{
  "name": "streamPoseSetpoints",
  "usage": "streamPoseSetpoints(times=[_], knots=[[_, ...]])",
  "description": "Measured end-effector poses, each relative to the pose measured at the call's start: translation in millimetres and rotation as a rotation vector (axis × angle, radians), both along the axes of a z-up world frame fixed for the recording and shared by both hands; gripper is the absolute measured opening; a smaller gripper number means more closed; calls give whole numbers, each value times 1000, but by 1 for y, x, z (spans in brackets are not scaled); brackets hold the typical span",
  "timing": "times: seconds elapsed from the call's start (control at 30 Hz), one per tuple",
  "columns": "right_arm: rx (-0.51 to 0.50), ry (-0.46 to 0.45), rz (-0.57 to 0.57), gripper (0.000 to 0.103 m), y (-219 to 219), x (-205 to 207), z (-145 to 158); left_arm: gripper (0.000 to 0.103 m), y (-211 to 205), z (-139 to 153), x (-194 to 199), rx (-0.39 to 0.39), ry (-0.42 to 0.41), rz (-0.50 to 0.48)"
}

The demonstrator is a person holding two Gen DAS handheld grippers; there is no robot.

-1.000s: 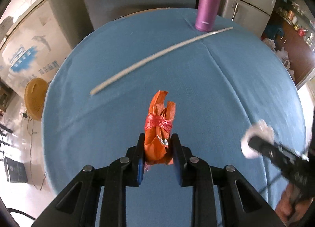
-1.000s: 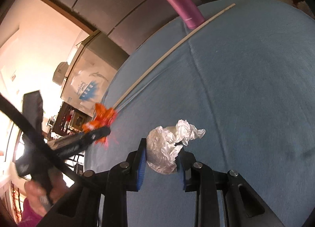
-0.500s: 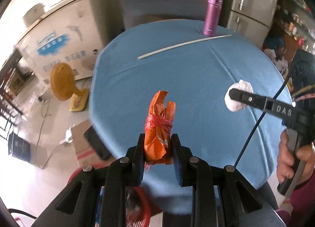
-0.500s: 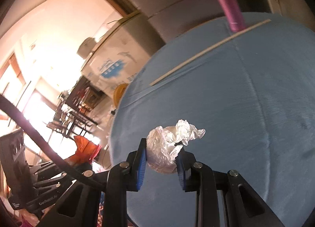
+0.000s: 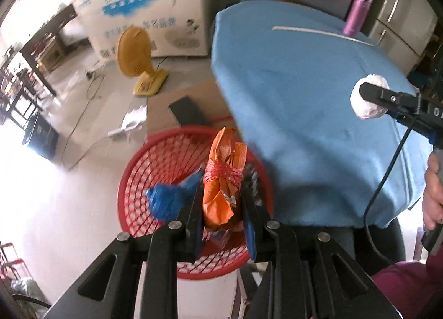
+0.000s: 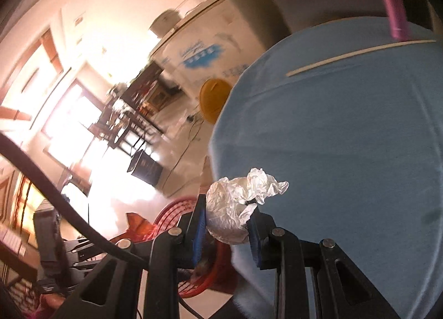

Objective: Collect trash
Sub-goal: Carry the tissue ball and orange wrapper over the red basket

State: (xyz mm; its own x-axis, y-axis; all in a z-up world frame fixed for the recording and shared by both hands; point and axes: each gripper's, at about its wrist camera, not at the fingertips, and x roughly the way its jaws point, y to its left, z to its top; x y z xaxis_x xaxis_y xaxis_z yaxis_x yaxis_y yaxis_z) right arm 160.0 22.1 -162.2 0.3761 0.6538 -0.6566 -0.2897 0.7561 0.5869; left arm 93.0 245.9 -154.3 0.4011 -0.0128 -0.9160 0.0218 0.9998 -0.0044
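My left gripper is shut on an orange wrapper tied with red string and holds it over a red mesh trash basket on the floor left of the table. A blue scrap lies in the basket. My right gripper is shut on a crumpled white paper ball above the table's left edge; it also shows in the left wrist view. The basket and the orange wrapper show low left in the right wrist view.
The round table with a blue cloth carries a purple bottle and a long white stick at its far side. A yellow fan, a white freezer, cardboard and a black box stand on the floor.
Both grippers have moved left off the table with their trash. My left gripper now hangs over the red basket; the right one has reached the table's left edge.
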Motion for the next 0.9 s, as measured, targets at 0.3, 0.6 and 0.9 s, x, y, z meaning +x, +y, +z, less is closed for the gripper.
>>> streamPoseSetpoints(times=[0.3,0.6,0.9], knots=[[-41,17,135,29,53,-18,-15,26,26,-28,-27,53,23,69],[-83,29,236,29,94,-31,-32,26,48,-48,-28,62,58,122],[-120,24,298,29,120,-35,-39,26,59,-61,-27,71,75,149]])
